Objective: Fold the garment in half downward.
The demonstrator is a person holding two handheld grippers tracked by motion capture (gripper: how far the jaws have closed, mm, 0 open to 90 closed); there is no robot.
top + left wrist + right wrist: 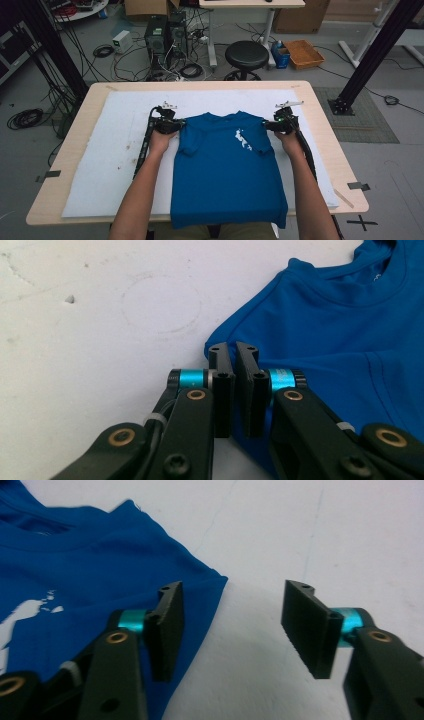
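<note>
A blue T-shirt [225, 170] with a white print [243, 140] lies flat on a white mat [115, 150], collar away from me and hem hanging over the near table edge. My left gripper [167, 125] sits at the shirt's left shoulder. In the left gripper view its jaws [232, 347] are pinched together on the edge of the blue fabric [325, 330]. At the right shoulder my right gripper [280, 124] stands open [235, 587]. One jaw is over the shirt [90, 570], the other over the bare mat [300, 530], and the sleeve corner lies between them unpressed.
The mat covers most of a light wooden table [65, 165]. Beyond the far edge stand a black stool [246, 55], computer towers [165, 35] with cables on the floor, and an orange basket [303, 53]. Black frame posts rise at both sides.
</note>
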